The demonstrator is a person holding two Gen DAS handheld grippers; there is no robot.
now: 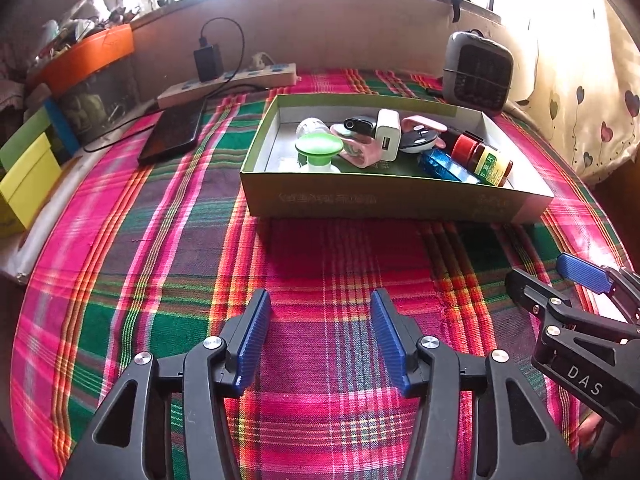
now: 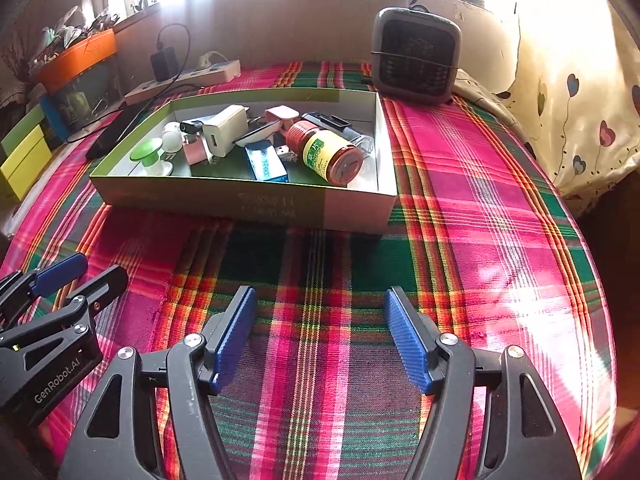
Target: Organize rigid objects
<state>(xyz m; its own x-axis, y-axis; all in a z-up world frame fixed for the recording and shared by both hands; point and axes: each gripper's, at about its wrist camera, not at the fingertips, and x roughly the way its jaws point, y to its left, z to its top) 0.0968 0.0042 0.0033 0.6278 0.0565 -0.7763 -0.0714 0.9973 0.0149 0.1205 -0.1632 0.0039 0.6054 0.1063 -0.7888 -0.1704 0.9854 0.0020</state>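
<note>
A green cardboard box point(image 1: 360, 196) point(image 2: 248, 200) stands on the plaid cloth. Inside lie a red-capped jar point(image 1: 486, 158) point(image 2: 328, 152), a blue rectangular item point(image 1: 446, 166) point(image 2: 266, 164), a white charger point(image 1: 387, 135) point(image 2: 222, 130), a green-topped white bottle point(image 1: 319, 150) point(image 2: 149, 156), pink items and a small black camera. My left gripper point(image 1: 320, 340) is open and empty over the cloth, in front of the box. My right gripper point(image 2: 320, 336) is open and empty beside it, also short of the box.
A grey heater point(image 1: 476, 70) point(image 2: 416, 56) stands behind the box. A power strip point(image 1: 228, 82) with a black adapter, a black phone point(image 1: 172, 132), an orange tray point(image 1: 86, 58) and yellow-green boxes point(image 1: 24, 176) sit at the left. A curtain point(image 2: 580, 100) hangs on the right.
</note>
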